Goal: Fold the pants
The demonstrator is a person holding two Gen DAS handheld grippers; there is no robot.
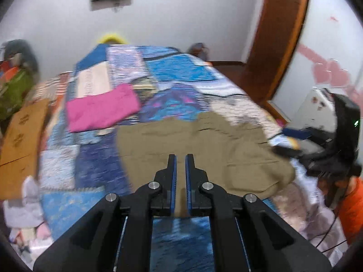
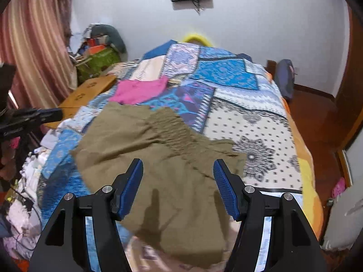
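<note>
Olive-brown pants (image 1: 199,145) lie spread on the patchwork bedspread (image 1: 102,172), near the bed's front edge. In the right wrist view the pants (image 2: 158,158) show an elastic waistband toward the middle of the bed. My left gripper (image 1: 180,158) hovers above the pants with its jaws nearly together, a narrow gap between the blue pads, nothing between them. My right gripper (image 2: 178,165) is wide open over the pants, empty. The right gripper also shows at the right edge of the left wrist view (image 1: 326,140).
A folded pink garment (image 1: 102,111) lies further up the bed, also in the right wrist view (image 2: 140,90). A cardboard box (image 1: 20,145) stands left of the bed. Clutter and cables (image 2: 20,204) lie by the bed's left side. A wooden floor (image 2: 317,117) is to the right.
</note>
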